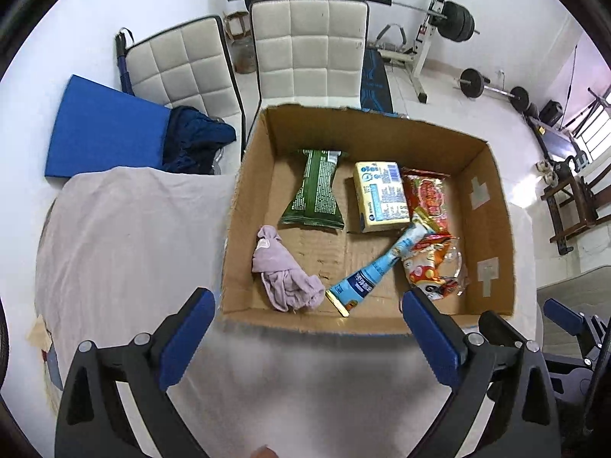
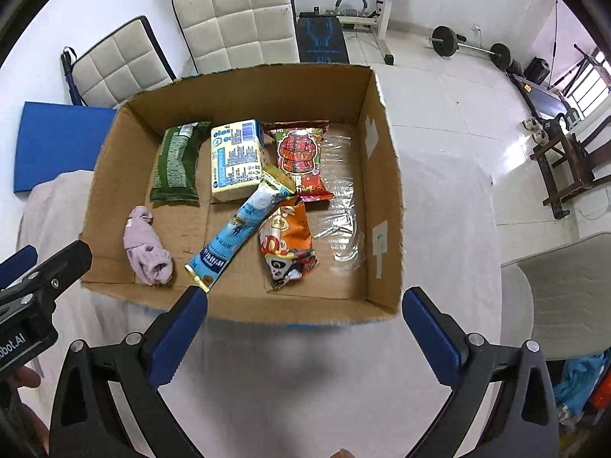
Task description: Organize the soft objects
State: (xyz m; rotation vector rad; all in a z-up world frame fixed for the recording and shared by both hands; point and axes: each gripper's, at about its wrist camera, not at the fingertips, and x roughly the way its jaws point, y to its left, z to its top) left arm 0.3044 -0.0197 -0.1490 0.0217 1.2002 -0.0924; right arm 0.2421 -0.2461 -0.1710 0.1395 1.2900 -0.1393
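Observation:
An open cardboard box (image 1: 492, 213) (image 2: 382, 206) sits on a table under a pale cloth (image 1: 126, 236). Inside lie a lilac sock (image 1: 284, 271) (image 2: 147, 248), a green snack bag (image 1: 317, 191) (image 2: 177, 160), a yellow pack (image 1: 382, 196) (image 2: 236, 160), a blue tube pack (image 1: 376, 271) (image 2: 238, 233), a red packet (image 1: 429, 194) (image 2: 299, 156), an orange snack bag (image 1: 433, 271) (image 2: 286, 244) and clear plastic (image 2: 340, 206). My left gripper (image 1: 307, 307) is open and empty, just short of the box's near wall. My right gripper (image 2: 305, 303) is open and empty, at the near wall too.
Two white padded chairs (image 1: 305, 45) (image 1: 183, 65) stand behind the table. A blue mat (image 1: 103, 129) and dark clothing (image 1: 194, 141) lie at the left. Weight bench and barbells (image 1: 439, 26) stand at the back. A grey chair (image 2: 565, 294) is at the right.

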